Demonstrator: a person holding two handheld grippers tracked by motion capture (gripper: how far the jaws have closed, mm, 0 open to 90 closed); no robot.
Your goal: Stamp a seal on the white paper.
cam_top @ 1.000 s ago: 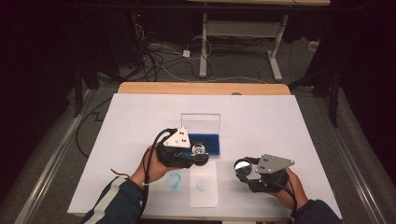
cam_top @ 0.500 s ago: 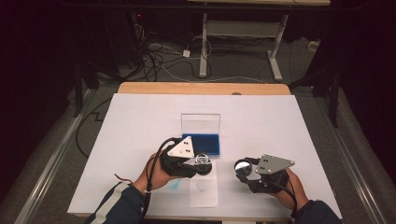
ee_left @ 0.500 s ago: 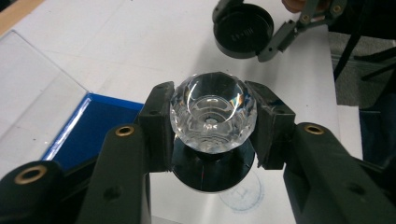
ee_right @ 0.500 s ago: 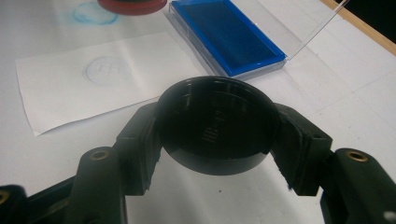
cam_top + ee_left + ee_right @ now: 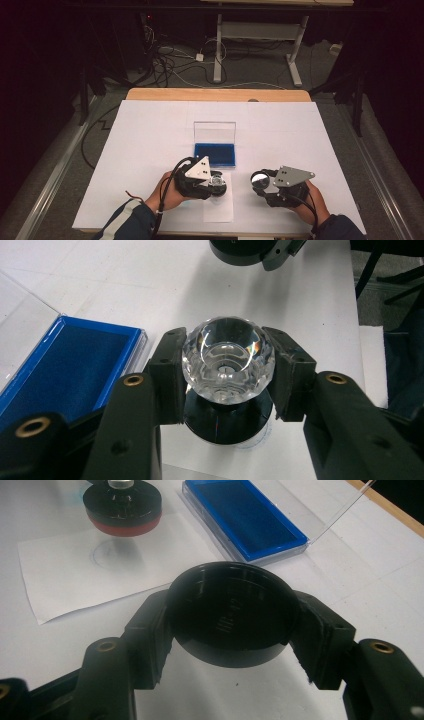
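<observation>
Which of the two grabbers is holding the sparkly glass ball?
The left gripper holds it: the clear faceted crystal ball sits clamped between its jaws. The right gripper grips a plain black round cap instead.

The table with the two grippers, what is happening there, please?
A person works at a white table with a gripper in each hand. The left gripper is shut on a clear faceted crystal knob with a black base, above a paper sheet. The right gripper is shut on a round black cap. An open blue-lined case lies behind them.
</observation>
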